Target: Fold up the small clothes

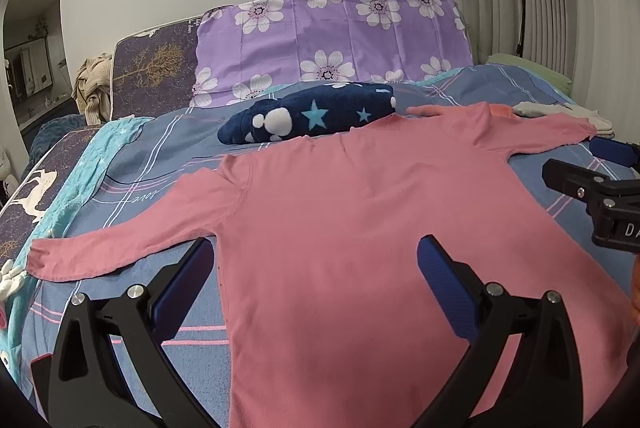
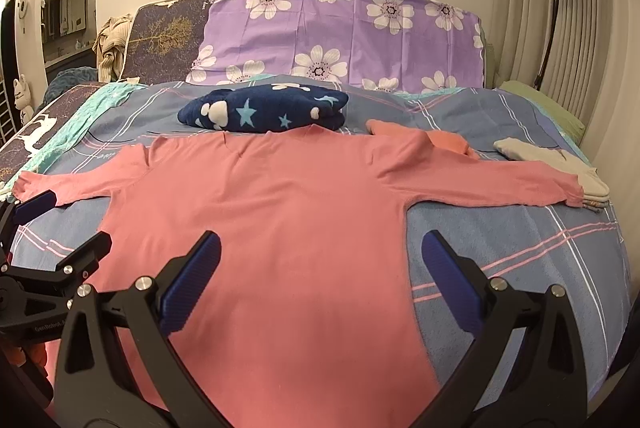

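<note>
While both jaws gape w/ nothing held, shirt lies flat on bed ahead, sleeves crosswise; left gripper nearer left sleeve, right gripper nearer right.

A plain pink long-sleeved shirt is lying on a blue bedcover crossed with pink and white plaid lines. Just beyond the shirt's collar, a navy fleece bundle is showing white paw prints and light-blue stars. Behind that bundle, a lilac pillowcase is displaying white flowers with dark centres. Beside the shirt's right cuff, pale grey socks are resting, with a small orange garment near them. Black grippers are showing blue fingers.
</note>
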`<state>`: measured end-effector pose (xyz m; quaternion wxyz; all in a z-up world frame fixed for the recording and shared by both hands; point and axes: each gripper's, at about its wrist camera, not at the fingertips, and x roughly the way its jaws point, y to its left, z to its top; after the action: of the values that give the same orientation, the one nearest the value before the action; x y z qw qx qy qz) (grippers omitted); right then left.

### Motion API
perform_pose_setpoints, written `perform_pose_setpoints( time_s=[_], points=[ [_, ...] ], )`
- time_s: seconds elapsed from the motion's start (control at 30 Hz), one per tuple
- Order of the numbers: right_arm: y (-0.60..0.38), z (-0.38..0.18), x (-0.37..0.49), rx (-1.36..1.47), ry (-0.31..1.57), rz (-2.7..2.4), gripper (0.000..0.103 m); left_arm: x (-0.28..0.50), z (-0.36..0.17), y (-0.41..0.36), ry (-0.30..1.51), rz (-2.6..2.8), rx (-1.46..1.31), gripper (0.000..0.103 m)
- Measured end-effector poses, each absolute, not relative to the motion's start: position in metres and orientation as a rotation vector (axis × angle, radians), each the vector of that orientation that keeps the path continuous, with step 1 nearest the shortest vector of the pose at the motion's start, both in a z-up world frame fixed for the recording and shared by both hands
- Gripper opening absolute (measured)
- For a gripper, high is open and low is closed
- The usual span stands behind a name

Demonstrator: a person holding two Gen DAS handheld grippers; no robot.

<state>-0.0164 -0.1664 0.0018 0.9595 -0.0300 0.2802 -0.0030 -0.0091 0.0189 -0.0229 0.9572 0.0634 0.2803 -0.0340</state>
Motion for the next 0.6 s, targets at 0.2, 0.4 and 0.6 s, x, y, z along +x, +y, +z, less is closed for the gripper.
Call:
perform_pose_setpoints(
  time_s=[0.2, 0.4, 0.6],
  points=[
    [-0.1649, -0.0018, -0.0164, -0.068, 0.578, -0.005, 0.101, -0.0089, -0.0257, 0.0223, 0.581, -0.059, 0.124, 0.102],
    [-0.1646, -0.0027, -0.0149, -0.064, 0.584, 0.001, 0.101, -0.0110, -0.0257, 0.0241, 0.577, -0.055, 0.135, 0.102],
    [-0.1624, -0.0041, -0.0126, -0.070, 0.590, 0.008, 0.101, -0.0098, -0.0274, 0.0268, 0.589, -0.045, 0.136, 0.102]
  ],
)
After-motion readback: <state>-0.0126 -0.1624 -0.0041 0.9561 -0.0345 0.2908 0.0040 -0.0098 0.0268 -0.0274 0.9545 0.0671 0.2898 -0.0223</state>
